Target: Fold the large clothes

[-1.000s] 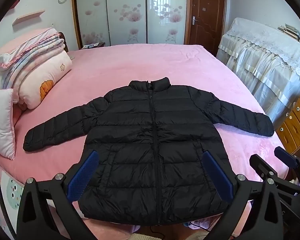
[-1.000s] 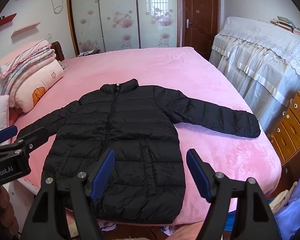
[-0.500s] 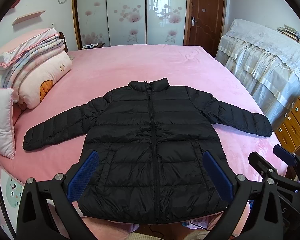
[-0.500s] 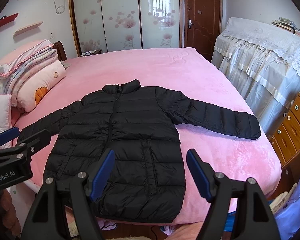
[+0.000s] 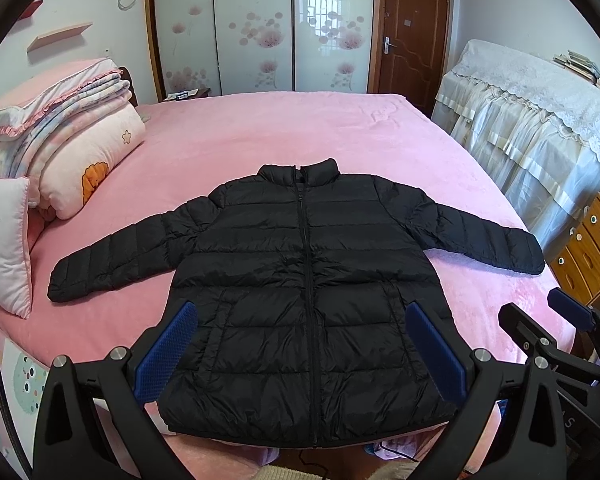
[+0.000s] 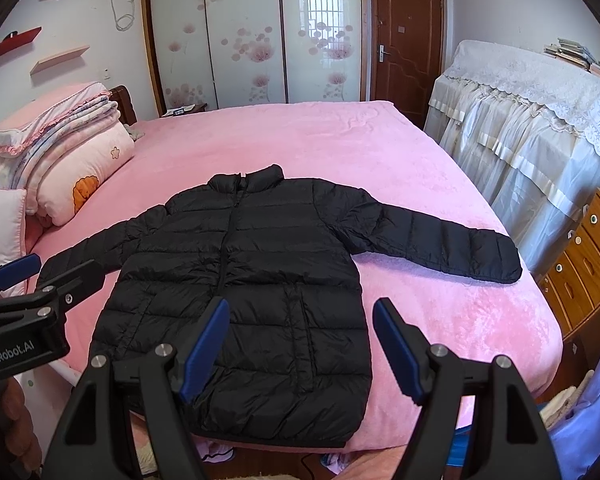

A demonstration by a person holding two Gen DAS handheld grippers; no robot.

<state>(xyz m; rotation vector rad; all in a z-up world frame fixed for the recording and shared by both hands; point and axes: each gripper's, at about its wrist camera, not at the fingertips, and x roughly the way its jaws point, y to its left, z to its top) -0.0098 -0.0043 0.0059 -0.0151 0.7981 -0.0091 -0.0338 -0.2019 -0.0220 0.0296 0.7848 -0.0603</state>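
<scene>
Black puffer jacket [image 5: 308,280] flat on bed [image 5: 284,136] — both hand-held grippers [image 5: 300,356] [image 6: 300,344] wide open, empty

Left gripper [image 5: 300,352]: black angular frame, two fingers.
Left pads [image 5: 166,350]: blue, finely dimpled, long and flat.
Left screws [image 5: 119,353]: round silver heads, one on each finger joint and one further out on each side.
Right gripper [image 6: 300,344]: same black frame, blue pads [image 6: 204,346].
Right screws [image 6: 163,349]: silver, four visible.
Marking [image 6: 7,354]: white "GenRobot.AI" lettering on the left gripper's black side, seen from the right wrist.
</scene>
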